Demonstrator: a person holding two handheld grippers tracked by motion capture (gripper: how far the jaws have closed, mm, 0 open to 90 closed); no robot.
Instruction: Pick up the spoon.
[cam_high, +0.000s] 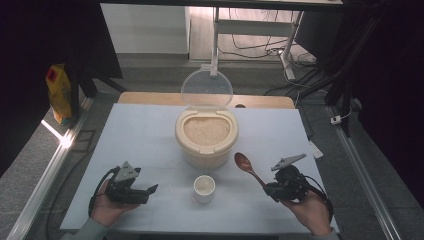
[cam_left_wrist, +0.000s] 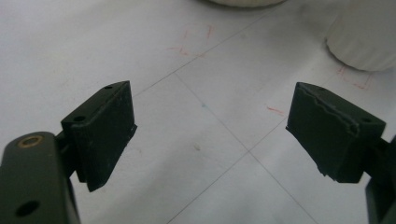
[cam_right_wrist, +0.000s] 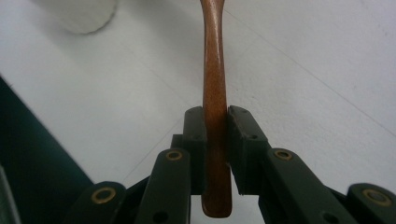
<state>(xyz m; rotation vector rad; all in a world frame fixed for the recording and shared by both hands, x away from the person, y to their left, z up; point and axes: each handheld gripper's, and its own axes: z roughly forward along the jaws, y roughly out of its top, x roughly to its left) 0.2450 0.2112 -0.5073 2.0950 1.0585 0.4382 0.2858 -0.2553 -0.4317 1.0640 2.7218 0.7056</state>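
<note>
A brown wooden spoon (cam_high: 247, 166) points up and left from my right gripper (cam_high: 270, 189), which is shut on its handle (cam_right_wrist: 215, 116) near the end. The spoon's bowl hangs above the table, just right of the rice container (cam_high: 206, 135), a cream tub full of rice with its clear lid (cam_high: 206, 89) tipped up behind it. A small white cup (cam_high: 204, 188) stands in front of the tub, between both hands. My left gripper (cam_high: 152, 192) lies low at the table's left front, open, its pads (cam_left_wrist: 105, 130) wide apart over bare table, with the cup (cam_left_wrist: 366, 39) off to its upper right.
The white table (cam_high: 140, 140) has thin grid lines and faint red marks. A yellow bag (cam_high: 59, 92) stands on the floor beyond the table's left edge. Desk legs and cables lie behind the table.
</note>
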